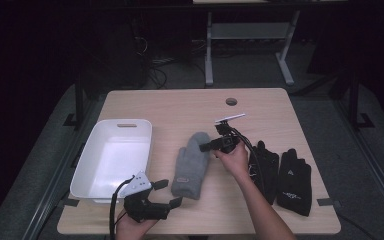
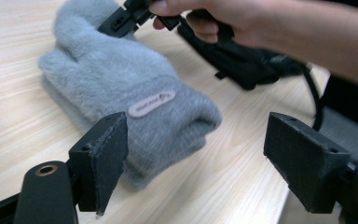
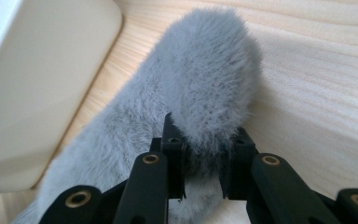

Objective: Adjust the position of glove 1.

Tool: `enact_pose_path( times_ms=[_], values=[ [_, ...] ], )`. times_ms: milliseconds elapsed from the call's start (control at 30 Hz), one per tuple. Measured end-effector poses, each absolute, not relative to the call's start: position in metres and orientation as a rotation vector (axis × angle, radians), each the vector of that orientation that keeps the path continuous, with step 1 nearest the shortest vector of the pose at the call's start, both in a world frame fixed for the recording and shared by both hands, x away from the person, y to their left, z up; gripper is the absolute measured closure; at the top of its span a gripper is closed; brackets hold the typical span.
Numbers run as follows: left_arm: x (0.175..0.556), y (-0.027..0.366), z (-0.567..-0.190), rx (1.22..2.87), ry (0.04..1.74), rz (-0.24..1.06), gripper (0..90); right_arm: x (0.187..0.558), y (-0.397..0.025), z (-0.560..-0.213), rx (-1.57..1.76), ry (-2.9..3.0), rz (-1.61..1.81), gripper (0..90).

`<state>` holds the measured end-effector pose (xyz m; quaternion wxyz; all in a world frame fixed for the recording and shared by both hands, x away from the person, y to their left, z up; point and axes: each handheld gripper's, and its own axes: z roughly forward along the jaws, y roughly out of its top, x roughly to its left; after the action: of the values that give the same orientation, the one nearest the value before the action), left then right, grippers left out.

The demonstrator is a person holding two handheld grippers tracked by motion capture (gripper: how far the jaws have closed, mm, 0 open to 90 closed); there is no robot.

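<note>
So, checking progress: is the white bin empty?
Empty: the white bin shows bare floor, and the grey mitten lies on the table.

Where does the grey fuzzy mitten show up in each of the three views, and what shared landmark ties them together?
High view: the grey mitten lies at table centre, right of the white bin.
Left gripper view: it lies across the upper left, cuff and label nearest, ahead of the open left gripper.
Right gripper view: it rises up the middle, pinched by the right gripper.
Shared landmark: the right gripper on the mitten.

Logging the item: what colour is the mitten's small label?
Pale pink label on the grey mitten; clearest in the left gripper view.
</note>
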<state>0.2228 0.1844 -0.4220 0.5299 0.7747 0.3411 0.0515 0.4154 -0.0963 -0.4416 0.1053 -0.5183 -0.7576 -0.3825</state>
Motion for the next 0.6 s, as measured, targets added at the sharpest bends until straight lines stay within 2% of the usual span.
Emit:
enact_pose_path(
  times_ms=[600],
  values=[
    [0.252, 0.163, -0.419, 1.858, 0.968, -0.024, 22.1, 0.364, -0.150, -0.442, -1.559, -2.261, -1.262, 76.2]
  ],
)
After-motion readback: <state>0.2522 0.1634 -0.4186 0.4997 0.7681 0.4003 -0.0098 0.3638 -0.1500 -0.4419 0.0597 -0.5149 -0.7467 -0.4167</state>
